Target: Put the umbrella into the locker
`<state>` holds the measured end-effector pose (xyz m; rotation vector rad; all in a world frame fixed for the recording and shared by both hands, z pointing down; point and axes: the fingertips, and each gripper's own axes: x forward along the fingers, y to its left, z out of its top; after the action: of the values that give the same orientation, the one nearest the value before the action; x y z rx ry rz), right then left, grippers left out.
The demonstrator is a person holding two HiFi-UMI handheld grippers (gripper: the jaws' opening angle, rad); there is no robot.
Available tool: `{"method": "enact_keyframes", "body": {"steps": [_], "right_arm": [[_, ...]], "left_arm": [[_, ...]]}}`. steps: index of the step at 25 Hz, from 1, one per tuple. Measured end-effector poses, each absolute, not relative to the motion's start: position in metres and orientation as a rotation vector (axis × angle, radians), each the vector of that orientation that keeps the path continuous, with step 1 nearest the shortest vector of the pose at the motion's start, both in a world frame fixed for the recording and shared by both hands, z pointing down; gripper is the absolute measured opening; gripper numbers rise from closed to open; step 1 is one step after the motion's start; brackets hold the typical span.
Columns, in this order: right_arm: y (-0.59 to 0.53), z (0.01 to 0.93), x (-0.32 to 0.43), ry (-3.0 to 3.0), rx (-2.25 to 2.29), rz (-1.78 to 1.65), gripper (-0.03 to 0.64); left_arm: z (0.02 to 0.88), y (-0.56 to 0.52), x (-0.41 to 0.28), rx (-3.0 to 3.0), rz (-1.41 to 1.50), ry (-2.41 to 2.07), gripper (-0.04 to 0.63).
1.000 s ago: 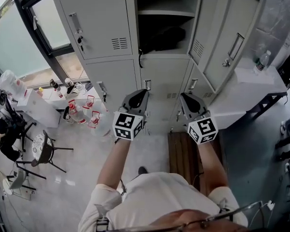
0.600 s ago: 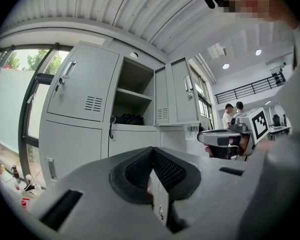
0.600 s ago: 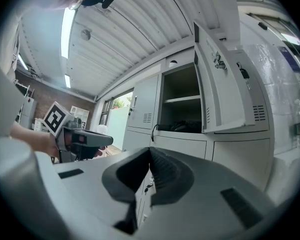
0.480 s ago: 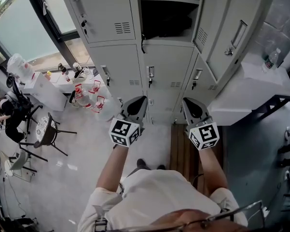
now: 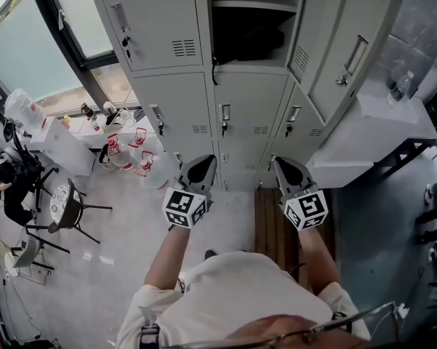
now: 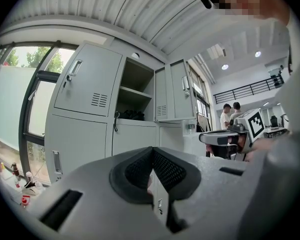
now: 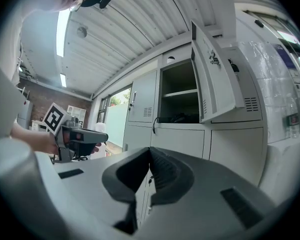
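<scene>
While we stand facing the bank of pale grey metal lockers (image 5: 174,115), our left gripper (image 5: 206,163) points level at the lower doors, its dark ribbed jaws pressed together with nothing between them. Up and to its right, well apart from it, the black folded umbrella (image 5: 249,43) lies on the floor of the open upper compartment (image 5: 254,6), with a thin dark strap (image 5: 213,71) hanging over the front edge. Our right gripper (image 5: 282,163) is level beside the left one, also below the umbrella and well apart from it. Its jaws are likewise closed tip to tip and empty. The grey locker door (image 5: 345,49) stands swung out to the right above it. Shadow fills the compartment, so we see the umbrella only as a dark lump and cannot make out its handle or fabric. The compartment's top is cut off by the head view's edge. Both our forearms reach straight forward, side by side, each hand mostly hidden behind its white marker cube (image 5: 184,208).
</scene>
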<state>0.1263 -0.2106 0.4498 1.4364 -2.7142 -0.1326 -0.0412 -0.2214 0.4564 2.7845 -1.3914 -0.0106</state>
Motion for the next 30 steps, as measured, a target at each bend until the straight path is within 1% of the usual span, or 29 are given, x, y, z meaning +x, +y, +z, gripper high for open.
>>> {"method": "enact_keyframes", "body": {"steps": [10, 21, 30], "right_arm": [[-0.236, 0.438, 0.118, -2.715, 1.495, -0.144, 0.005], [-0.232, 0.452, 0.105, -2.69, 1.499, -0.122, 0.005], [-0.234, 0.451, 0.11, -2.674, 1.54, -0.115, 0.005]], "left_arm": [[0.467, -0.248, -0.058, 2.763, 0.003, -1.379, 0.003], [0.481, -0.246, -0.07, 2.74, 0.017, -1.363, 0.003], [0.482, -0.248, -0.074, 2.747, 0.023, -1.346, 0.004]]}}
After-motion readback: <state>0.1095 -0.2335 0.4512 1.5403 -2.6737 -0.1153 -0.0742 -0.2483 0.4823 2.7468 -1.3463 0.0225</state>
